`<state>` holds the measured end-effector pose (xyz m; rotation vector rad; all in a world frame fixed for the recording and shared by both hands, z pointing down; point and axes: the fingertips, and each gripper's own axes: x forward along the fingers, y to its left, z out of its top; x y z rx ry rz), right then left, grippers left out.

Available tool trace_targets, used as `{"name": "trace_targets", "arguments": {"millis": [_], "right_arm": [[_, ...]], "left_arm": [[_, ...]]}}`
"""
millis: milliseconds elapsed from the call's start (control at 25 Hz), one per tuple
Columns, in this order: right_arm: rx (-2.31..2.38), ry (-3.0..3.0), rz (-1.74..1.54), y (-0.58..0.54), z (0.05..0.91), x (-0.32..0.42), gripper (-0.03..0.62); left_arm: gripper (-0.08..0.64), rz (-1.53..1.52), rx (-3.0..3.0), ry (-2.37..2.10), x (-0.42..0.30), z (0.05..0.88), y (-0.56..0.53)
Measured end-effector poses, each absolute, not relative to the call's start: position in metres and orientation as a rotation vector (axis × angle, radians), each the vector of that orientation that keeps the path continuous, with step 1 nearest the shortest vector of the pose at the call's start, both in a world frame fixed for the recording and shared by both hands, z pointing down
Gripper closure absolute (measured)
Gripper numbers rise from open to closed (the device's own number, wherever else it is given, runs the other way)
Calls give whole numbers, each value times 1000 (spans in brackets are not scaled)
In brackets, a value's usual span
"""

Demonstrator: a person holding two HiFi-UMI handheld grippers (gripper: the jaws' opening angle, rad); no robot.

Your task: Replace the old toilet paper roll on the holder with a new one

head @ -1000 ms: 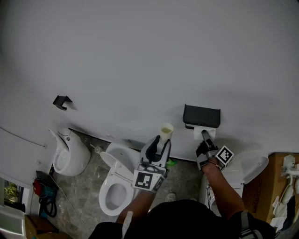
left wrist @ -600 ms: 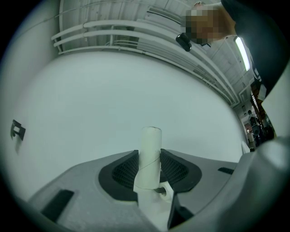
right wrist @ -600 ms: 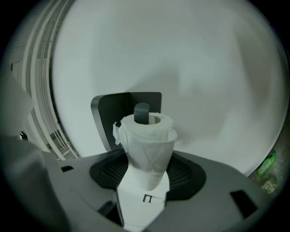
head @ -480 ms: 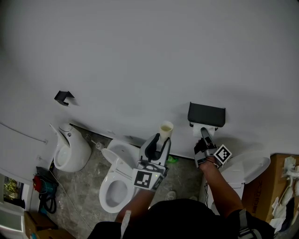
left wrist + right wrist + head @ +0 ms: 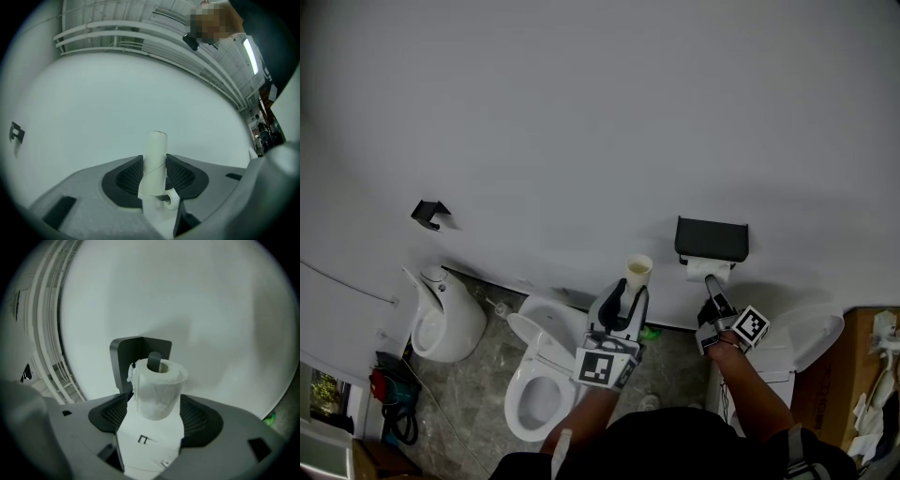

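The new toilet paper roll (image 5: 158, 389) sat on the spindle of the black holder (image 5: 137, 349) on the far wall, its loose sheet hanging toward the near side. The right gripper (image 5: 713, 284) bracketed it, and its jaws were opening: the roll stood between the pads, which no longer appeared to press on it. To the left, the left gripper (image 5: 624, 296) had its jaws closed on the empty cardboard tube (image 5: 154, 161), held upright and well apart from the holder.

The step in hand looked like the release of the new roll. To do it well, the jaws should spread fully before the gripper draws straight back toward the near side, so that neither pad drags the paper or pulls the roll off the spindle. The tube should stay clear on the left until then, and would then need discarding.

Counted: one new roll, one empty tube, one holder, two grippers. Beyond them, one toilet (image 5: 534, 394) lay below the left gripper, and one urinal (image 5: 441, 323) at the far left
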<state>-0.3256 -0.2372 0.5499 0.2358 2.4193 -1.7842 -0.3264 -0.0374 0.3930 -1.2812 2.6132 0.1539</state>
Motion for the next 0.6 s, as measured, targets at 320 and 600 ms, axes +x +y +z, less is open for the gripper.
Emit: {"name": "trace_targets", "arguments": {"millis": [320,600], "right_arm": [[226,2959,-1137,-223,536,-284,279],[260,3196,-354,-208,497,-254,281]], "left_arm": [[408,198,-1305,2577,-318,390,-46],[408,208,-1339,2582,-315,394,-54]]}}
